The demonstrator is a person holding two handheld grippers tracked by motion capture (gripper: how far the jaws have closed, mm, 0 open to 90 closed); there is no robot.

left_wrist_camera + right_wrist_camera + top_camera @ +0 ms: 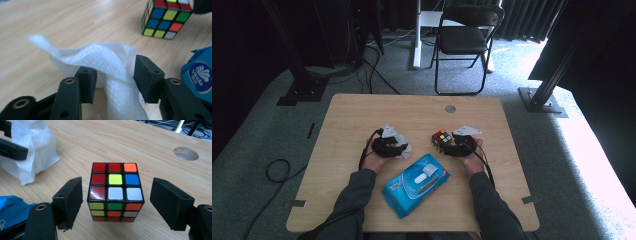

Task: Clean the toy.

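White wipe [110,60] lies loose between the parted left tongs [112,75]; the wide right tongs [116,202] flank the cube [115,191] untouched.

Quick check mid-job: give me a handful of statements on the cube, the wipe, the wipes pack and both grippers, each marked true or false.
1. The cube stands on the table between the right gripper's jaws, with a gap on each side. True.
2. The left gripper is clamped tight on the wipe. False: its jaws stand apart and the wipe lies loosely between them.
3. The wipes pack lies nearer the person than the cube. True.
4. The cube's top face is all one colour. False: it is scrambled, with red, orange, yellow, blue and white squares.
5. The wipe is folded flat on the pack. False: it lies crumpled on the table, beside the pack.
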